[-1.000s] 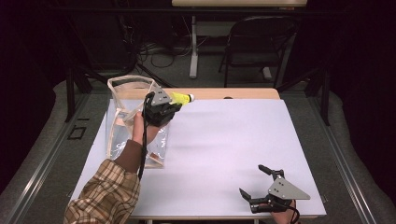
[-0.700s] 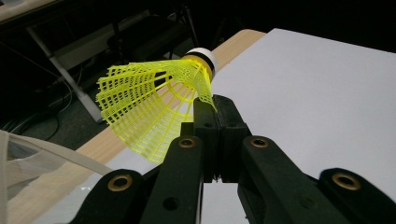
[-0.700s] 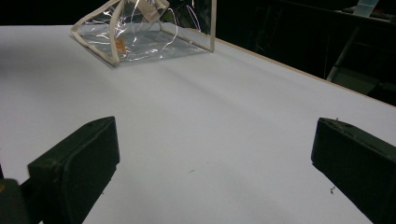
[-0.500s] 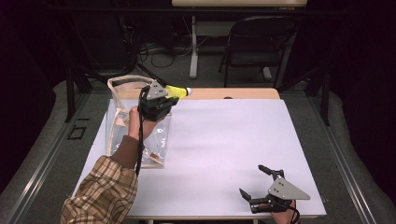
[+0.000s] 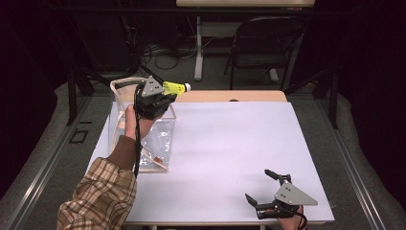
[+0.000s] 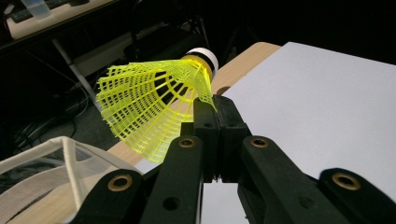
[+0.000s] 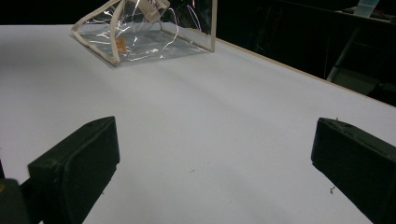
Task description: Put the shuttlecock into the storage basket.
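Note:
A yellow plastic shuttlecock (image 5: 175, 87) with a white cork tip is pinched by the edge of its mesh skirt (image 6: 154, 102) in my left gripper (image 5: 165, 98), which is shut on it. I hold it in the air over the far right corner of a clear plastic bag (image 5: 143, 139) with white trim that stands open at the table's left. In the left gripper view the bag's rim (image 6: 56, 154) lies below left of the jaws. My right gripper (image 5: 262, 188) rests open near the table's front right, nothing between its jaws. In the right gripper view the bag (image 7: 144, 32) lies far off.
The white table top (image 5: 230, 143) stretches wide between the bag and the right gripper. A strip of bare wood (image 5: 230, 96) runs along the far edge. Beyond it stand a dark chair (image 5: 263, 48) and cables on the floor.
My left gripper has risen a little and drifted left with the shuttlecock, now above the bag's far corner. The right gripper has kept still.

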Action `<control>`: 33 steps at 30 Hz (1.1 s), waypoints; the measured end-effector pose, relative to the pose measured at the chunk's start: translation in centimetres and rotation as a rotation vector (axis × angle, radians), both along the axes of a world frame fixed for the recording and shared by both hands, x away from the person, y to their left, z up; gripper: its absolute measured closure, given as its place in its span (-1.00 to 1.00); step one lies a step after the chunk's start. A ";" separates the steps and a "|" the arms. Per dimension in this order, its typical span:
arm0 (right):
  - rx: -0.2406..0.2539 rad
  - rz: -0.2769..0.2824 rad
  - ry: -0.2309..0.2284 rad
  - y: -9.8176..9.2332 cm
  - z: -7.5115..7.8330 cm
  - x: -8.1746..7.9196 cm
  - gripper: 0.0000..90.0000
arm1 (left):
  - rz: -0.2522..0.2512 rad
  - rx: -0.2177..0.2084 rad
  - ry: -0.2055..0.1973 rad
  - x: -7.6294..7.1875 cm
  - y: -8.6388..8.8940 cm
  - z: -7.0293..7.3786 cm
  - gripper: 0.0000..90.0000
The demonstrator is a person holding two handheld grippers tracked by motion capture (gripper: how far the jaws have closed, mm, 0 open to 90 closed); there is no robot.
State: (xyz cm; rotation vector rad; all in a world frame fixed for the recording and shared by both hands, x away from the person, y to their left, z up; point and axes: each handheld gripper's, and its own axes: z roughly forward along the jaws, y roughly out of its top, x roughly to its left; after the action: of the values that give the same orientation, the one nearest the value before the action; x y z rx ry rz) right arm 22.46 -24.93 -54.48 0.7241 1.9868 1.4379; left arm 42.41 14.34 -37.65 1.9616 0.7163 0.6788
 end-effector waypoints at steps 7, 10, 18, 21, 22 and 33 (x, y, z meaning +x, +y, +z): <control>0.001 -0.002 -0.001 0.0 0.0 0.0 -0.99 | 0.013 -0.002 -0.010 0.1 0.5 0.5 0.99; 0.002 -0.003 0.002 -0.1 0.0 0.1 -0.99 | 0.018 -0.004 -0.015 0.1 0.7 0.7 0.99; 0.002 -0.002 -0.002 0.0 0.0 0.0 -0.99 | 0.032 -0.005 -0.024 0.1 1.3 1.1 0.99; 0.002 -0.006 -0.001 -0.1 0.0 0.0 -0.99 | 0.036 -0.013 -0.030 0.1 1.5 1.3 0.99; 0.003 -0.006 0.000 -0.1 0.0 0.0 -0.99 | 0.037 -0.009 -0.030 0.1 1.6 1.4 0.99; 0.004 -0.006 -0.004 -0.1 0.0 0.0 -0.99 | 0.056 -0.016 -0.037 0.2 2.3 1.7 0.99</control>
State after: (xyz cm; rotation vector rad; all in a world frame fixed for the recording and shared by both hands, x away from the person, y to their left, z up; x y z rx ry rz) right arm 22.46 -24.99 -54.47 0.7278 1.9777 1.4389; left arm 42.64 16.69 -35.96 1.9156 0.7549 0.7389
